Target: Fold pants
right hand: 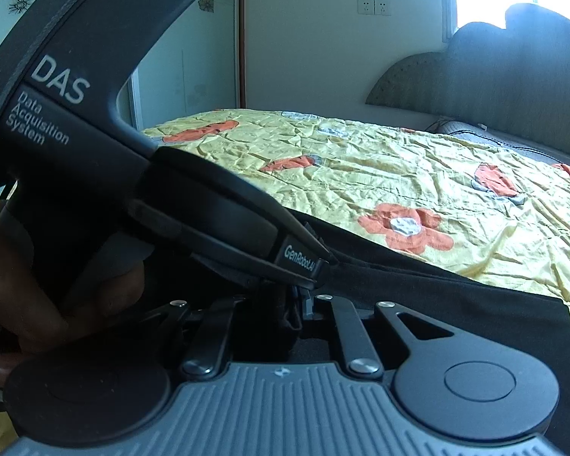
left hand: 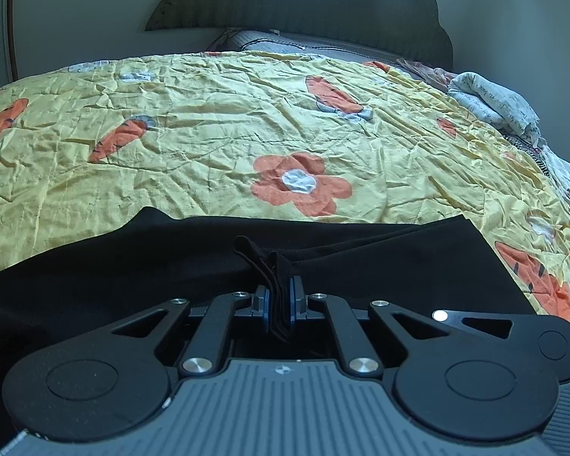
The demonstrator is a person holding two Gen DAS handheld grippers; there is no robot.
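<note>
The black pants (left hand: 361, 266) lie across the near part of a bed with a yellow flowered cover (left hand: 247, 125). My left gripper (left hand: 280, 304) is shut on a bunched edge of the pants, with cloth sticking up between the blue pads. In the right wrist view the pants (right hand: 456, 304) run from the middle to the right. My right gripper (right hand: 298, 304) sits just behind the left gripper's body (right hand: 209, 220), which hides its fingertips; black cloth seems pinched there.
A dark padded headboard (left hand: 323, 7) and grey pillow stand at the far end. Folded white patterned cloth (left hand: 494, 102) lies at the bed's right edge. A white wall with sockets (right hand: 372, 7) and a wardrobe door lie beyond.
</note>
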